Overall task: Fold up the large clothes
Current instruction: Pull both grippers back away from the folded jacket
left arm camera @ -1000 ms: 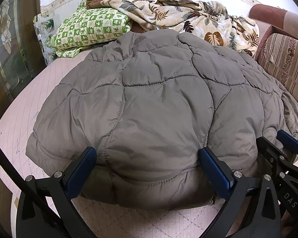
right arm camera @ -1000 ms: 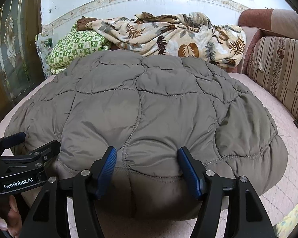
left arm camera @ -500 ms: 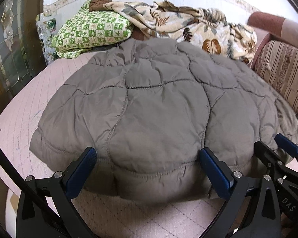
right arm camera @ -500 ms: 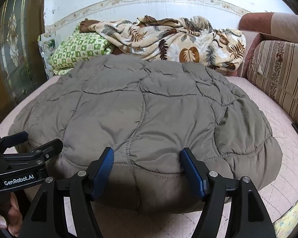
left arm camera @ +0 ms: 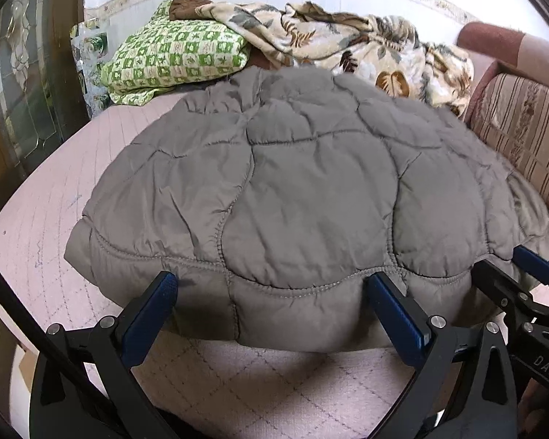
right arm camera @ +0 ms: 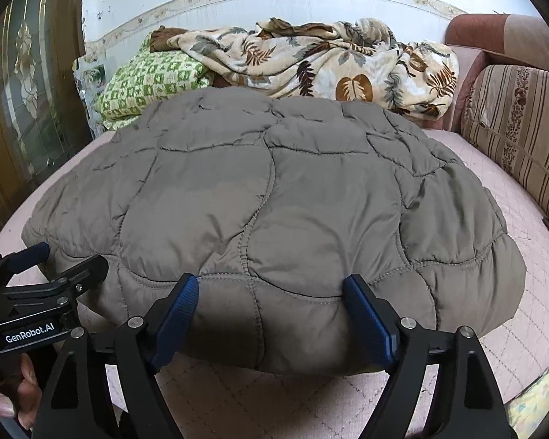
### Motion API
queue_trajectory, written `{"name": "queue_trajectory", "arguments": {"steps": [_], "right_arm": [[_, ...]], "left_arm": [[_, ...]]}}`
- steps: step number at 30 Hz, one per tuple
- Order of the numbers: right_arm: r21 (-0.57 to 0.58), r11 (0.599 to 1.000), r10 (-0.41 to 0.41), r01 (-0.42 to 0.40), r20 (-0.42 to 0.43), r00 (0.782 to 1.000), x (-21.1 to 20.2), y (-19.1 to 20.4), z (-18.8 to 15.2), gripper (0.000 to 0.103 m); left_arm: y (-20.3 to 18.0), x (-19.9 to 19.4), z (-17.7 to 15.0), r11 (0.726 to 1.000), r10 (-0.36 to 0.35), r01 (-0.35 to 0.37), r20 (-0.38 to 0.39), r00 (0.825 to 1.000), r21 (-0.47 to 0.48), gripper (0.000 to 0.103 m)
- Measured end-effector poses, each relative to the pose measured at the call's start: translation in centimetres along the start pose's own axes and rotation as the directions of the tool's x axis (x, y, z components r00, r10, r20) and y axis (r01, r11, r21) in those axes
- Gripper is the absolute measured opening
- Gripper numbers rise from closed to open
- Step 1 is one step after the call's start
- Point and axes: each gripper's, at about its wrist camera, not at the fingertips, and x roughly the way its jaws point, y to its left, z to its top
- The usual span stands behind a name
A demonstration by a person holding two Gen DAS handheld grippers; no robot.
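Left wrist view: left gripper (left arm camera: 271, 285) has its blue-padded fingers (left arm camera: 148, 316) spread wide apart, w/ the near hem of a grey quilted puffer jacket (left arm camera: 303, 190) bulging between them; pads sit against the hem on either side but don't pinch it. Jacket lies flat ahead of the gripper on a pink quilted bed cover (left arm camera: 47, 197), spreading away toward the far wall. Just right of this gripper, the right gripper (left arm camera: 530, 278) shows at the same hem, one blue pad against the fabric. Far ahead & left: a green checked pillow (left arm camera: 175, 58); far ahead & right: a crumpled leaf-print blanket (left arm camera: 347, 44). At far right, a striped sofa cushion (left arm camera: 523, 135). Right wrist view: right gripper (right arm camera: 271, 292) likewise stands wide open, jacket (right arm camera: 274, 197) hem swelling between its fingers (right arm camera: 368, 320), nothing clamped. Bed cover (right arm camera: 523, 333) shows bare to the right of the jacket's corner. Left gripper (right arm camera: 42, 267) is just to the left, at the hem, marked GenRobot.AI, w/ the person's hand (right arm camera: 14, 398) below it. Leaf blanket (right arm camera: 329, 66) lies far ahead, pillow (right arm camera: 150, 77) ahead-left, striped cushion (right arm camera: 519, 120) at right.
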Motion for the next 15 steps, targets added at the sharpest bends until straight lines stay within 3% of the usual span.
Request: {"name": "queue_trajectory", "arguments": {"steps": [6, 12, 15], "right_arm": [[0.012, 1.0, 0.003, -0.004, 0.083, 0.997, -3.1, -0.4, -0.1, 0.086], [0.043, 0.999, 0.0, -0.006, 0.121, 0.993, -6.0, -1.2, -0.8, 0.09], [0.05, 0.999, 0.003, -0.01, 0.139, 0.99, -7.5, -1.4, -1.4, 0.09]], "left_arm": [[1.0, -4.0, -0.5, 0.998, -0.053, 0.057, 0.113, 0.992, -0.026, 0.103], [1.3, -7.2, -1.6, 0.998, -0.055, 0.058, 0.157, 0.986, -0.016, 0.103], [1.0, -9.5, -2.1, 0.999, -0.037, 0.033, 0.217, 0.975, 0.019, 0.103]]}}
